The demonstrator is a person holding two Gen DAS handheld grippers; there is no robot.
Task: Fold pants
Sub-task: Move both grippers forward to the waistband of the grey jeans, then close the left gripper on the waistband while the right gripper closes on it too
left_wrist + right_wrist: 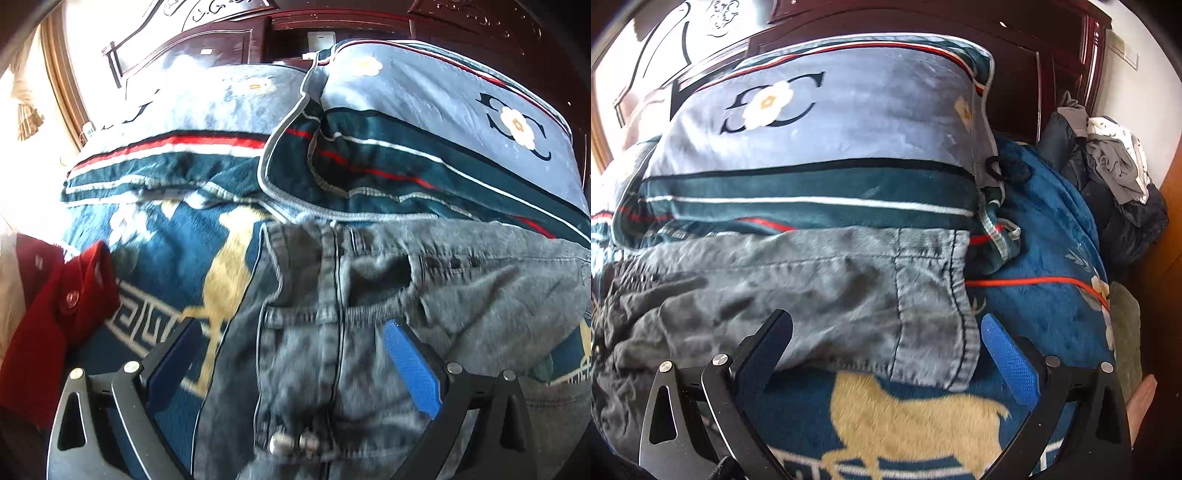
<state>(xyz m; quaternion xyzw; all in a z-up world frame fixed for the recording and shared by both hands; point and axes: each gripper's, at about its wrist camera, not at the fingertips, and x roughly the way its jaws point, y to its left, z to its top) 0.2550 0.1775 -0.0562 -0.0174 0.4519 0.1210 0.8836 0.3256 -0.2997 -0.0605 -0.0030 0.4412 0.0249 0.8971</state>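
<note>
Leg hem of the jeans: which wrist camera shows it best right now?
The right wrist view: the hem lies flat on the blanket, just ahead of the open right claw. The left wrist view shows only the jeans' waistband, fly and buttons; the hem is out of frame.

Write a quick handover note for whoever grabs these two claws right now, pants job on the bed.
Left claw: open, holding nothing, over the jeans' waist end, by the fly and buttons.
Right claw: open, holding nothing, at the leg hem.
Jeans lie across the blue blanket, far edge against the pillows. Legs look stacked, though blur makes that uncertain.
A red garment lies left of the jeans, apart from them.
Done: jeans laid out, possibly halved lengthwise.
Left: grip hem and waist, fold end to end, probably once more.
</note>
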